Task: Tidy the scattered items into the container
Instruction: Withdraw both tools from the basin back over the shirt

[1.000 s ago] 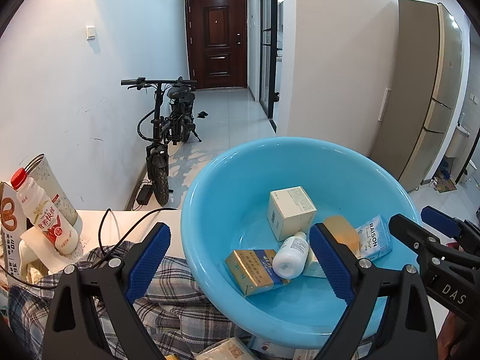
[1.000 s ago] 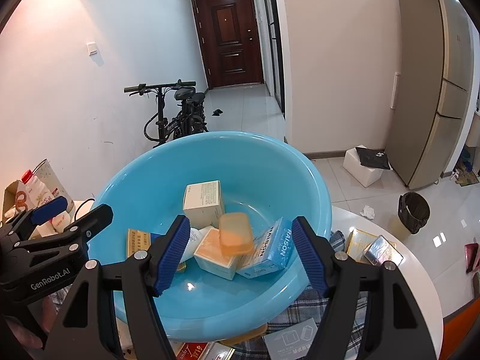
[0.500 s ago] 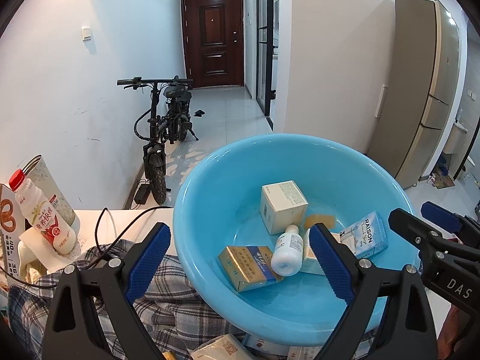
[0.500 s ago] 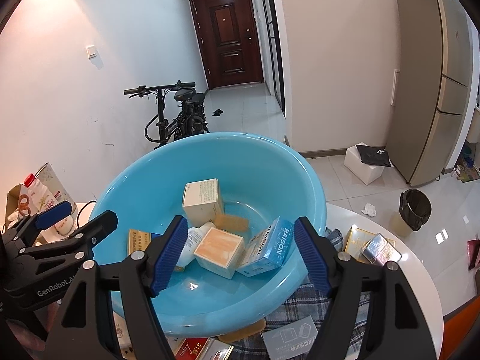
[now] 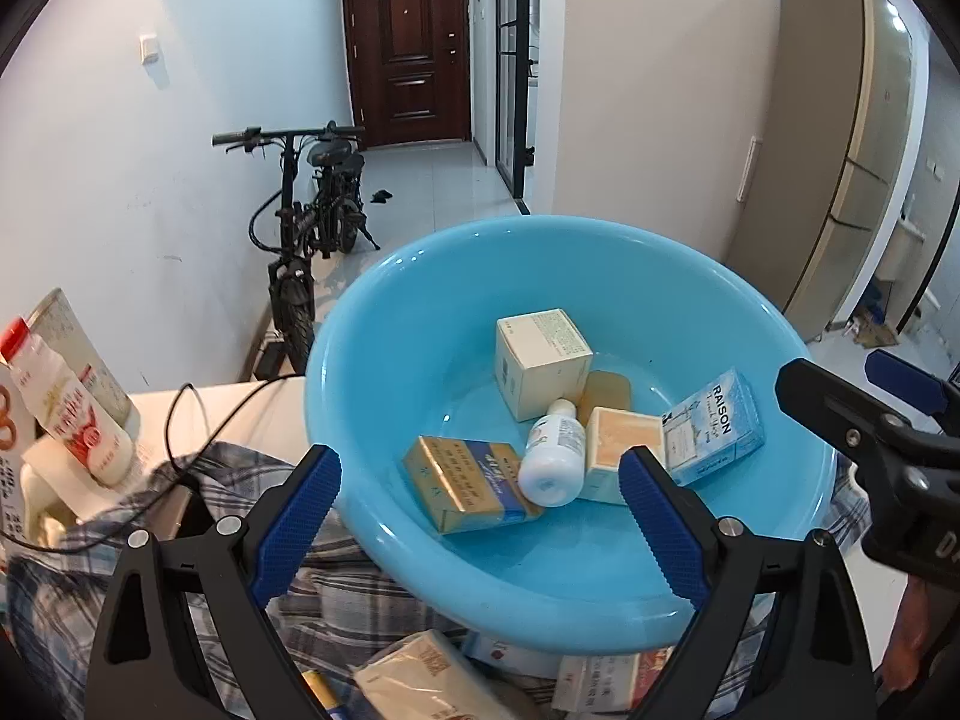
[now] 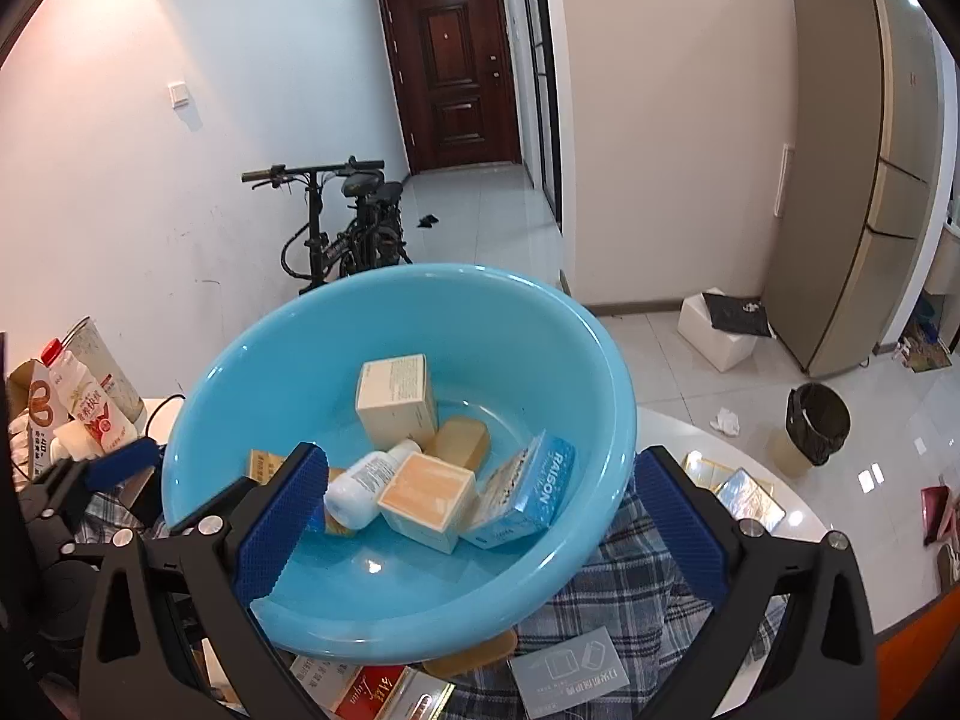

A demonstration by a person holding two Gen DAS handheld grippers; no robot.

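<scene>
Counting six items inside the blue basin; several boxes remained on the counter, both grippers' jaws wide, holding nothing.

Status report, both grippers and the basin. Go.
Right gripper jaws just opened, empty. Left gripper open, empty. Tan soap bar in blue basin. Path clear.

Black gripper frames, ribbed blue pads, silver screws.
</scene>
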